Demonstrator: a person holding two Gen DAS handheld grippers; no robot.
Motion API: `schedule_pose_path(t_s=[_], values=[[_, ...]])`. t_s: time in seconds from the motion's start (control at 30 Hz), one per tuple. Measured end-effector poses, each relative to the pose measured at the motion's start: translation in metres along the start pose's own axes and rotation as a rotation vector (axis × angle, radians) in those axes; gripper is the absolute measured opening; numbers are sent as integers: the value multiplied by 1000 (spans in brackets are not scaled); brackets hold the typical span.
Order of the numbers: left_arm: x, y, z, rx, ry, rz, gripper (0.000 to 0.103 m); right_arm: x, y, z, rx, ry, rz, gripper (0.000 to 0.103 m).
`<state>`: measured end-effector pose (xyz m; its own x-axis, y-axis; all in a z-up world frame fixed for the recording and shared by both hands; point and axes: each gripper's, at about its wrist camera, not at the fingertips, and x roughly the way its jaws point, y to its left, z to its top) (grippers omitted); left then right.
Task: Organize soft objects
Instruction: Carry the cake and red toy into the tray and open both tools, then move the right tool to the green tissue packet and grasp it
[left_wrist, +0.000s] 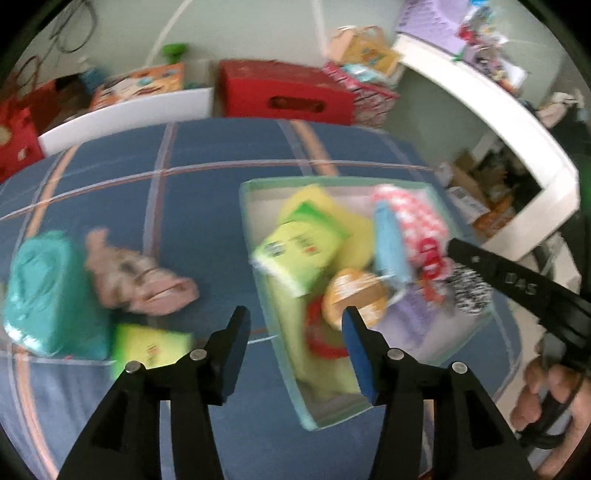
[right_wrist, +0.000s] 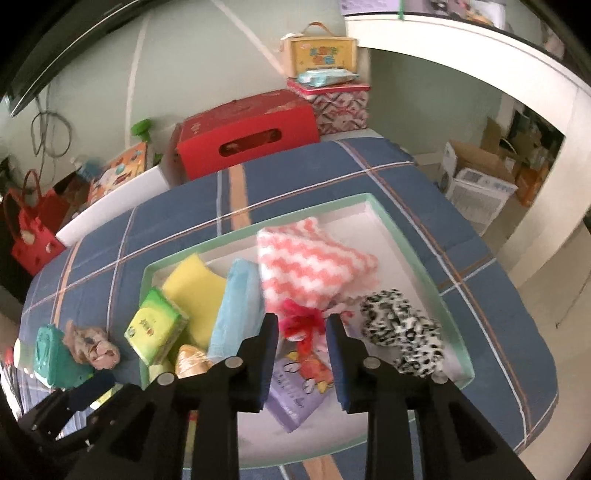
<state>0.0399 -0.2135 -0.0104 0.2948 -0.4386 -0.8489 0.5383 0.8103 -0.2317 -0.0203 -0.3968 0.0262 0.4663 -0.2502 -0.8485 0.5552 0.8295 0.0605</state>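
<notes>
A mint-rimmed box (right_wrist: 417, 251) (left_wrist: 280, 362) on the blue plaid bed holds soft items: a pink-and-white knit cloth (right_wrist: 310, 262), a blue sponge (right_wrist: 236, 302), a yellow sponge (right_wrist: 195, 284), a green tissue pack (right_wrist: 155, 325) (left_wrist: 299, 251), a leopard scrunchie (right_wrist: 402, 332), a red scrunchie (right_wrist: 299, 325) and a purple pack (right_wrist: 295, 387). My right gripper (right_wrist: 303, 332) is open above the red scrunchie. My left gripper (left_wrist: 295, 325) is open and empty over the box's left edge. On the bed lie a teal wipes pack (left_wrist: 48, 295), a pink cloth toy (left_wrist: 140, 277) and a second green tissue pack (left_wrist: 147, 347).
A red cardboard box (right_wrist: 247, 133) and patterned boxes stand beyond the bed's far edge. A white desk (right_wrist: 517, 66) with cartons beneath is at the right. A red bag (right_wrist: 29, 229) sits at the left. The blue bedspread (left_wrist: 184, 155) stretches behind the box.
</notes>
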Motion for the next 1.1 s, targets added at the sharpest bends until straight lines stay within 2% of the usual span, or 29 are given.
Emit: schedule_pose_path(t_s=[0.07, 0.1, 0.17, 0.27, 0.37, 0.53, 0.67, 0.93, 1.1], values=[[3, 16, -3, -37, 44, 70, 57, 5, 13, -1, -39, 21, 8, 34], [4, 22, -5, -52, 56, 88, 59, 7, 19, -3, -59, 27, 8, 47], [5, 38, -8, -98, 87, 131, 72, 10, 34, -5, -108, 36, 6, 68], [2, 53, -11, -154, 91, 125, 77, 12, 46, -8, -151, 38, 19, 70], [-5, 62, -15, -179, 76, 123, 86, 14, 53, -11, -179, 43, 15, 79], [-11, 72, -24, -204, 76, 151, 87, 15, 61, -15, -203, 45, 16, 87], [-19, 77, -32, -224, 62, 157, 93, 13, 67, -15, -212, 29, 24, 103], [-22, 90, -45, -254, 62, 158, 93, 8, 87, -18, -207, -1, 94, 103], [-27, 100, -52, -270, 61, 179, 93, 5, 110, -24, -273, -1, 146, 103]])
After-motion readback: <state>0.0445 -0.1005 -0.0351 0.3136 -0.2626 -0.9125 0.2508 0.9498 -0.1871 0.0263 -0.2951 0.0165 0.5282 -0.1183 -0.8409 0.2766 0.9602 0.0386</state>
